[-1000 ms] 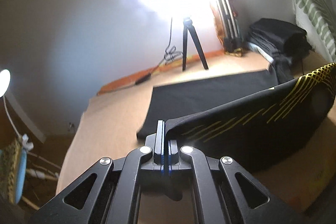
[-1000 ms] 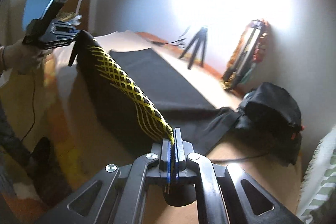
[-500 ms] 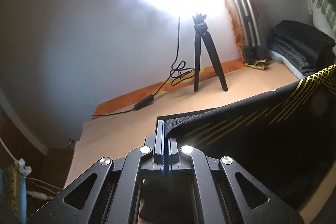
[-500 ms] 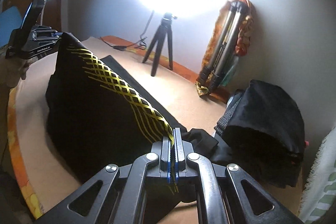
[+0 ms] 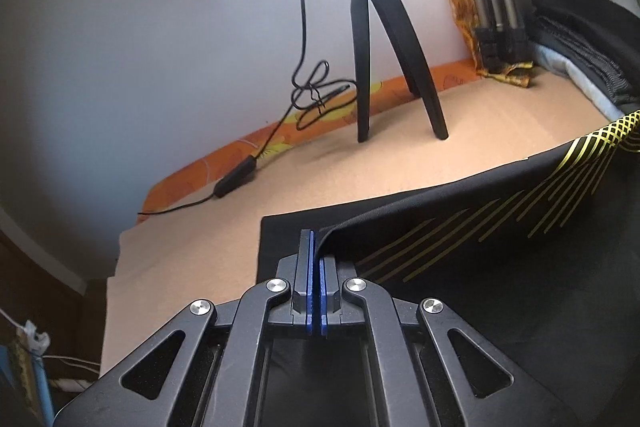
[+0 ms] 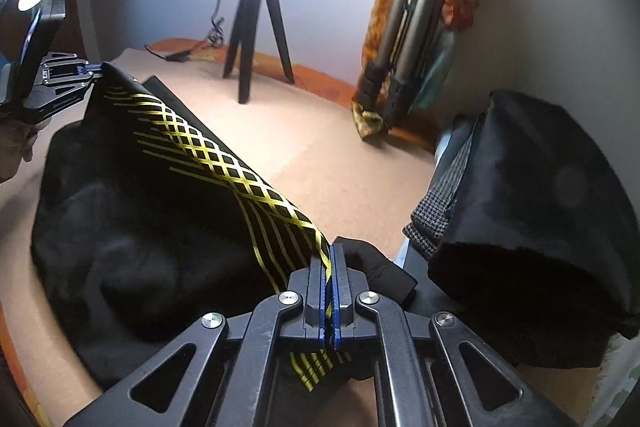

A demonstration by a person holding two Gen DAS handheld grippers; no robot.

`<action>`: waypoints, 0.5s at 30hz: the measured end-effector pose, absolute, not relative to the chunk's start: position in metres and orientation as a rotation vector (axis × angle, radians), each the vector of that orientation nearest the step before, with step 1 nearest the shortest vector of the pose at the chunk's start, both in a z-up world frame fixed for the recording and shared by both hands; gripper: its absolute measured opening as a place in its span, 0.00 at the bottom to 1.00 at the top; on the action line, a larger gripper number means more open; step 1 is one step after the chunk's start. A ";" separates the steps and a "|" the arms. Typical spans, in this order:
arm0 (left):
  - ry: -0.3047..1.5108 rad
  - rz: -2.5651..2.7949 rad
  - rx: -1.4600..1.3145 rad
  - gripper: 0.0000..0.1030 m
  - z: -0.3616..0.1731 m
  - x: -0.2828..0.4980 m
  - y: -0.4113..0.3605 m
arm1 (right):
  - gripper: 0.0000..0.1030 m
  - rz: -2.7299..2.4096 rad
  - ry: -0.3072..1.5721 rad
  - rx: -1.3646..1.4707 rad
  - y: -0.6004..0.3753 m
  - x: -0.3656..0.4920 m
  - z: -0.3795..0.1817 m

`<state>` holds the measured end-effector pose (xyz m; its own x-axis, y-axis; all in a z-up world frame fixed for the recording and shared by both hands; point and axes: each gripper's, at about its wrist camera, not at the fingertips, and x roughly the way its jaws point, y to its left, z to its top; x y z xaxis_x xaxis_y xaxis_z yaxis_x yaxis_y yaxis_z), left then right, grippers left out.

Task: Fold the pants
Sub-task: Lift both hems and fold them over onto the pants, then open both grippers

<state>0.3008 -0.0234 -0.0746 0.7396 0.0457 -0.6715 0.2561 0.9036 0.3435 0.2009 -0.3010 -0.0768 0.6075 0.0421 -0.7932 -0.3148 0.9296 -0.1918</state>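
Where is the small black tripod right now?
The small black tripod stands at the far edge of the tan surface against the wall, left of the folded silver tripod in the right wrist view.

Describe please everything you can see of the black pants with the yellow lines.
The pants look like smooth black fabric printed with thin yellow stripes that cross into a lattice. The left gripper and the right gripper each have their jaws shut on one end of the upper edge, holding it raised and stretched between them. The rest hangs down in soft folds onto the tan surface.

left gripper (image 5: 316, 247), right gripper (image 6: 331, 259): blk linkage, silver screws (blue pads).
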 end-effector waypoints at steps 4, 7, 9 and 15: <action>0.772 -0.117 0.434 0.01 -0.086 0.314 -0.025 | 0.00 0.202 0.917 -0.345 -0.305 0.206 -0.084; 0.792 -0.103 0.434 0.03 -0.094 0.322 -0.024 | 0.00 0.194 0.929 -0.361 -0.306 0.209 -0.087; 0.795 -0.075 0.429 0.05 -0.097 0.327 -0.020 | 0.00 0.191 0.937 -0.371 -0.306 0.212 -0.090; 0.792 0.021 0.386 0.10 -0.089 0.343 0.006 | 0.00 0.183 0.953 -0.398 -0.304 0.214 -0.094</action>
<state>0.3433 0.0061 -0.0888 0.7060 0.1620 -0.6894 0.1246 0.9299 0.3461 0.2136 -0.3044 -0.0943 0.5711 -0.0212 -0.8206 -0.3244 0.9125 -0.2493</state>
